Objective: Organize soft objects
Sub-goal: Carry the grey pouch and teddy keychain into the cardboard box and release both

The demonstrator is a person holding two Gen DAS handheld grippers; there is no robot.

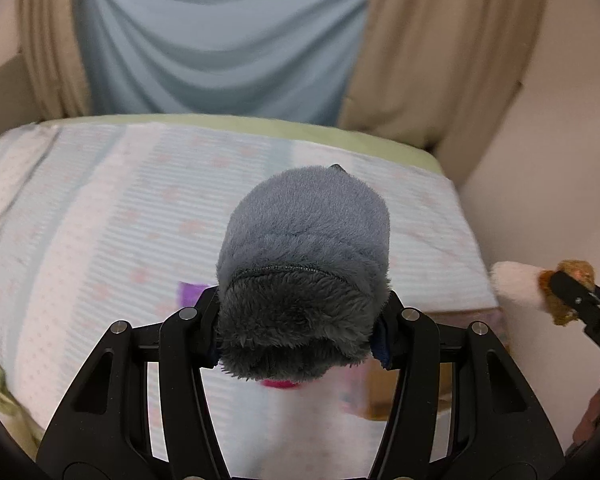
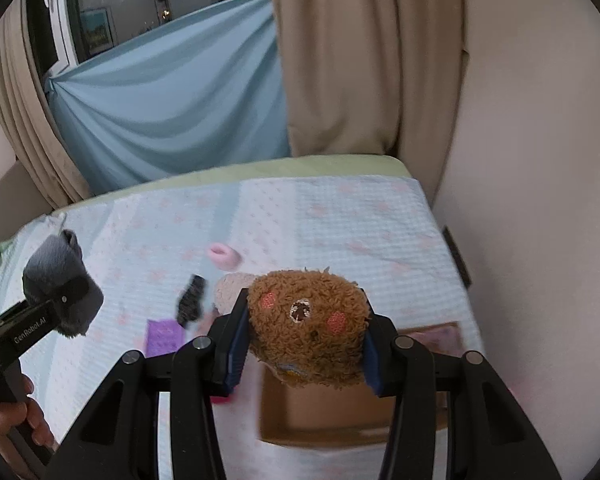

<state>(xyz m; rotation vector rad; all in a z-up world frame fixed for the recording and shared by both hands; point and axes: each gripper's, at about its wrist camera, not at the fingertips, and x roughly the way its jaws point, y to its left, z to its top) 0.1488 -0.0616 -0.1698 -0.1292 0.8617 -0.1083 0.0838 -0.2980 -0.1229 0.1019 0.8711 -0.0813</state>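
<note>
Soft, dim indoor light; strong fisheye bending, dark corners, slight motion blur.

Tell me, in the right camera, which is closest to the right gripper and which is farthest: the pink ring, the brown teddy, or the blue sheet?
1. Brown teddy: squeezed in the right gripper.
2. Pink ring: lying on the bed, ahead and a bit left.
3. Blue sheet: hanging behind the bed, farthest back.

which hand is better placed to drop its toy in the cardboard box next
Right, probably. The right gripper holds the brown bear right above the open cardboard box. The left gripper holds the grey plush further left over the bed.
</note>
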